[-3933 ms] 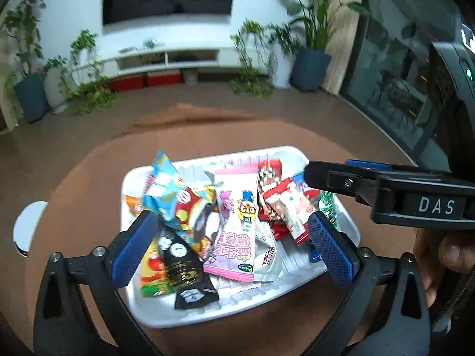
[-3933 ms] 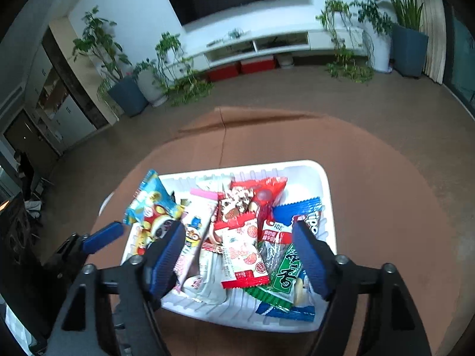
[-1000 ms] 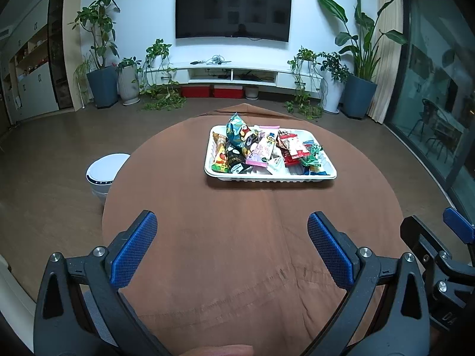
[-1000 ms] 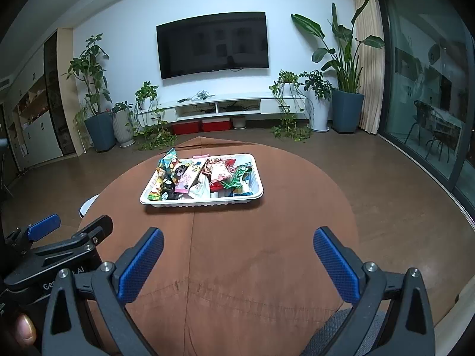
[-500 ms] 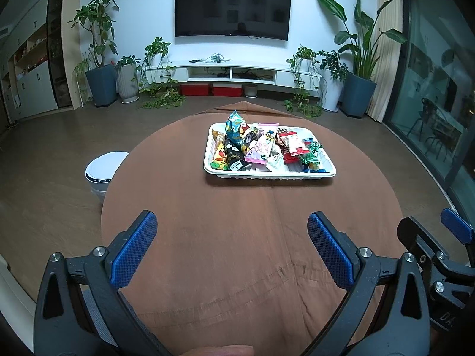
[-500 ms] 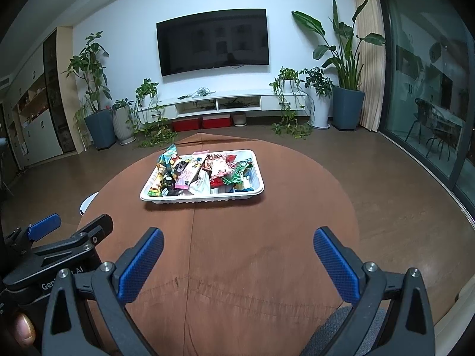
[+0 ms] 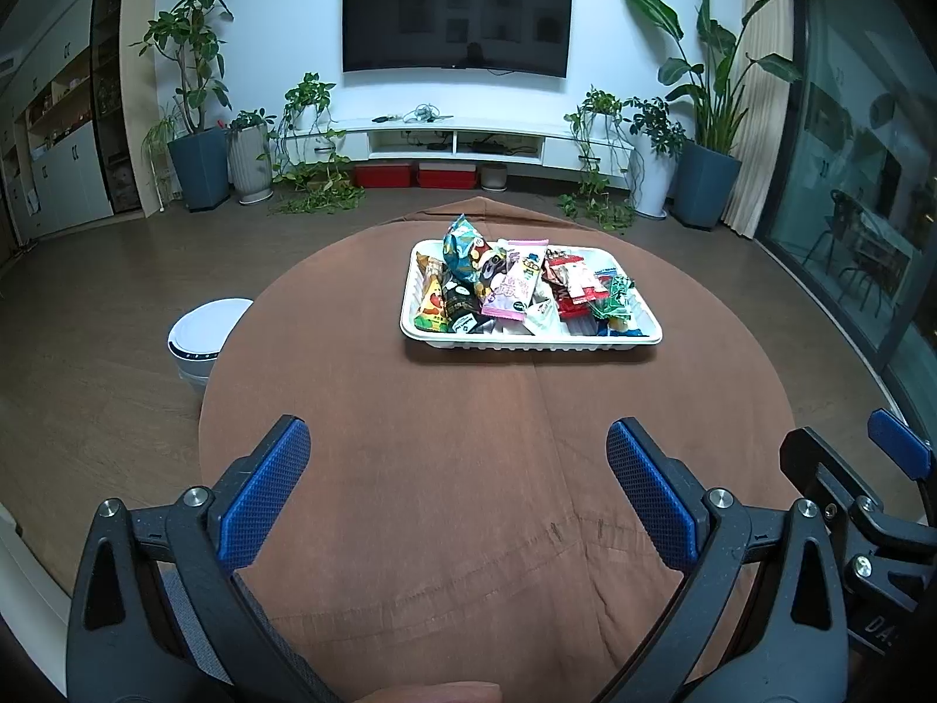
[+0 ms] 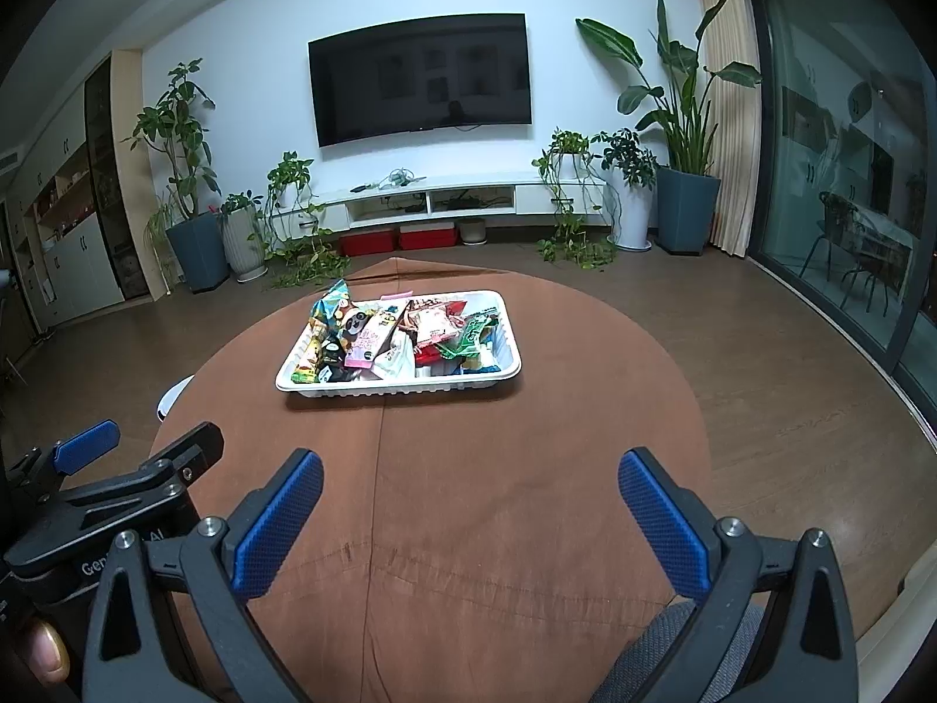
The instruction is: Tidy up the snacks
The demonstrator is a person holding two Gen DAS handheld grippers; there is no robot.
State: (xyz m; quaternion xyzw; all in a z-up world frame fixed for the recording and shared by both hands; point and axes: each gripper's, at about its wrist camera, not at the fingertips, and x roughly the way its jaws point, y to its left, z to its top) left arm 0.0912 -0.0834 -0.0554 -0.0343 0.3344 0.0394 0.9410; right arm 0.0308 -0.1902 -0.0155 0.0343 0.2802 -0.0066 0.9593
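Note:
A white tray [image 7: 530, 342] [image 8: 398, 390] heaped with snack packets stands toward the far side of a round table under a brown cloth [image 7: 480, 433] [image 8: 468, 468]. The heap holds a blue chip bag [image 7: 461, 247] [image 8: 331, 306], a pink packet [image 7: 515, 287] [image 8: 370, 338], red packets [image 7: 571, 281] [image 8: 434, 325] and a green one [image 7: 614, 296] [image 8: 469, 335]. My left gripper [image 7: 458, 483] hangs open and empty over the near table edge, well short of the tray. My right gripper [image 8: 471, 504] is open and empty too, beside it.
A white round robot vacuum [image 7: 202, 335] sits on the wood floor left of the table. Potted plants [image 7: 196, 117], a low white TV shelf [image 7: 468, 140] and a wall TV [image 7: 457, 23] line the far wall. Glass doors [image 7: 867, 176] stand at the right. A fingertip [image 8: 50, 653] shows low left.
Both grippers have pulled back from right over the tray to the near table edge, staying open and empty. In the last second the view barely shifts.

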